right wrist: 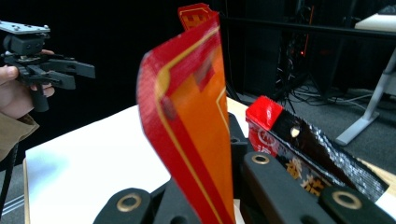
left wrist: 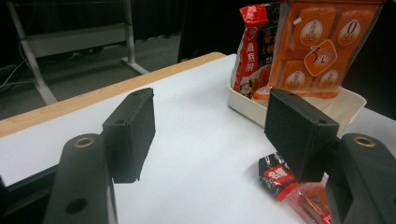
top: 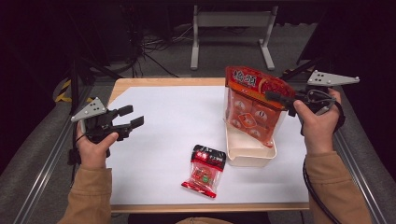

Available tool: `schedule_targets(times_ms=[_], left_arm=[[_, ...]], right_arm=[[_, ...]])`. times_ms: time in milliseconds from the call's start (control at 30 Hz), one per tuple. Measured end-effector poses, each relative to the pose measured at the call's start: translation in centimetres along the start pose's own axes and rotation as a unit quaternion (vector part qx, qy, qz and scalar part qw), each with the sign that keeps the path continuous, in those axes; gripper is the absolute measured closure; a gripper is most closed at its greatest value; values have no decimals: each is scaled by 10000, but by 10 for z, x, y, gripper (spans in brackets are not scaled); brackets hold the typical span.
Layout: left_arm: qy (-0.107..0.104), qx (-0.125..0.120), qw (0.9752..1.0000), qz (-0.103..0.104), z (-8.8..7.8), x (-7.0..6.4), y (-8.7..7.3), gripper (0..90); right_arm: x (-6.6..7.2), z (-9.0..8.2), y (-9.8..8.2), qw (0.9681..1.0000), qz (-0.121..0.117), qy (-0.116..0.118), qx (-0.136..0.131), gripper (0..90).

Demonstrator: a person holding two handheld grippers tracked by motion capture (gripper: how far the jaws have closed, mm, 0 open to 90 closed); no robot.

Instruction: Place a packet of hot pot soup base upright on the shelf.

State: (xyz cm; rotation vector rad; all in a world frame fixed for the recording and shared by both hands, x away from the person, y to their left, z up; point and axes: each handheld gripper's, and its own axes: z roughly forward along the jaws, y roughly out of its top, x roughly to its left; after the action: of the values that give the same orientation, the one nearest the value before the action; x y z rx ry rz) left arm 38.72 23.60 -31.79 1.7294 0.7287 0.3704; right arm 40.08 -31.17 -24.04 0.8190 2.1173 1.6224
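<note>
At frame right, the right gripper jaws pinch the large orange-red plastic snack bag standing in the cream rectangular tray; the left gripper gapes empty at left.

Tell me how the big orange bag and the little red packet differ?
The orange bag stands upright in the cream tray; the red packet lies flat on the white table. The bag is much bigger than the packet. The right gripper pinches the bag's top edge, while the packet is untouched, with the open left gripper held well away. Both are part-clear snack packs.
</note>
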Motion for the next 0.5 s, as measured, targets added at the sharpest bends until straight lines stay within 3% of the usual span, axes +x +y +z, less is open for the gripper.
schedule_targets(times_ms=[300, 500], left_arm=[[-17, 36, 10000, 2, 2, 0, -1, 342], [-24, 49, 10000, -14, 3, 0, -2, 341]], right_arm=[[-5, 4, -15, 9994, 186, -276, 71, 900], [-4, 7, -21, 9993, 105, -355, 78, 900]])
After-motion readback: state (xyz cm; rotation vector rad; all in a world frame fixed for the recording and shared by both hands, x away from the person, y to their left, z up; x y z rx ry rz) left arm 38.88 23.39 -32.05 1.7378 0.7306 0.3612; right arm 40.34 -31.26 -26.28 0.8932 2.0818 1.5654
